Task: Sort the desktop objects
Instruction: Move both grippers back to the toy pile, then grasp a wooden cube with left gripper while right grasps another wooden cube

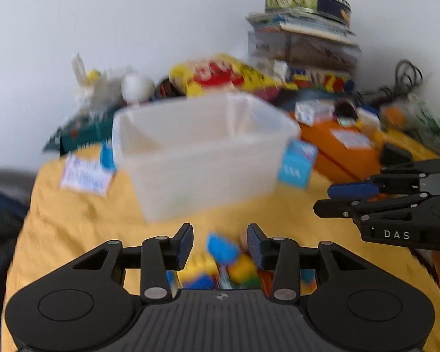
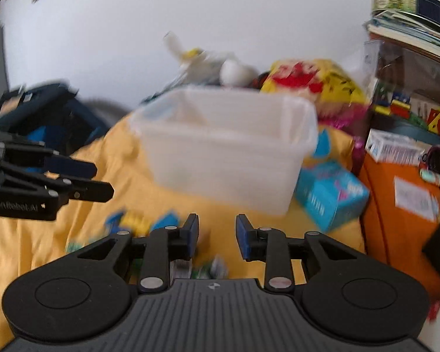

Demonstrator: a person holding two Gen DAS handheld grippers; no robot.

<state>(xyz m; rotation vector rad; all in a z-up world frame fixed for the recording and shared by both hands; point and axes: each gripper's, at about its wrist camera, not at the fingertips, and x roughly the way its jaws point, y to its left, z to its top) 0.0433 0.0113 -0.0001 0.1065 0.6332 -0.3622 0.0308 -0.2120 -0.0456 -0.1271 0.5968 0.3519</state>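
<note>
Step in hand: between picks, I judge; both tools hover empty over the yellow cloth (image 1: 73, 223), with the sorting barely begun.
Left gripper (image 1: 220, 242): jaws spread part way, nothing pinched; small coloured toy pieces (image 1: 223, 249) show through the gap but lie on the cloth below, clear of the pads.
Right gripper (image 2: 215, 234): jaws likewise parted, with only cloth and a few blurred scraps beneath; nothing is held.
Task things: a scatter of blue, yellow and green toy pieces lies on the cloth just in front of both tools, on the near side of the translucent bin (image 1: 202, 152).
Bin: upright and open-topped, at the middle of the cloth; it looks empty, though blur and its cloudy walls make that uncertain.
Neighbours: a blue carton (image 2: 331, 195) leans beside the bin's right end; an orange box (image 2: 396, 214) stands further right; a yellow bag (image 1: 220, 73) and a stack of books (image 1: 302, 32) crowd the back.
Next move calls for: choosing one piece, lowering a tool over it with the jaws straddling it, closing, then lifting above the bin's rim to drop it in.
Care: the pieces lie close together, so a wide grab may catch two.
</note>
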